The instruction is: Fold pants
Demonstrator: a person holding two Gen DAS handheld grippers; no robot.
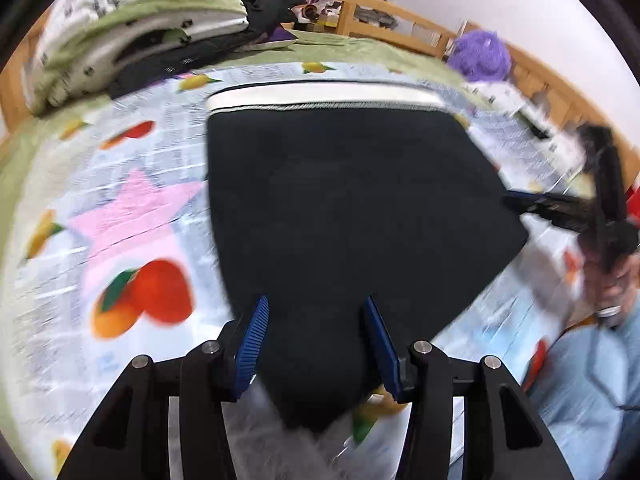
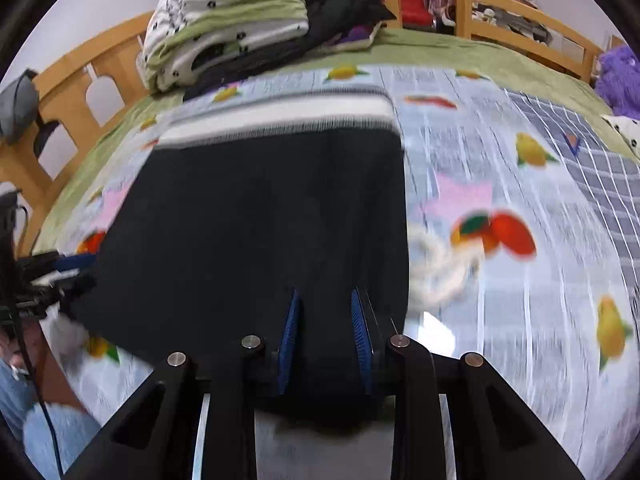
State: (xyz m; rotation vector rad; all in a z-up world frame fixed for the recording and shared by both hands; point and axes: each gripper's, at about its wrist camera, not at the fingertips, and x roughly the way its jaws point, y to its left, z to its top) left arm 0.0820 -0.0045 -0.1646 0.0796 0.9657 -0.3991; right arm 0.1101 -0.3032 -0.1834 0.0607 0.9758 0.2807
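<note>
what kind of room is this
Most likely a bedroom. The black pants lie on a fruit-print sheet spread over a bed with a wooden rail, and folded bedding is piled at the far end.

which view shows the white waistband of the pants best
The left wrist view: the white waistband runs unbroken and fairly sharp across the far edge of the black pants. The right wrist view shows the same band, but smeared by motion blur.
</note>
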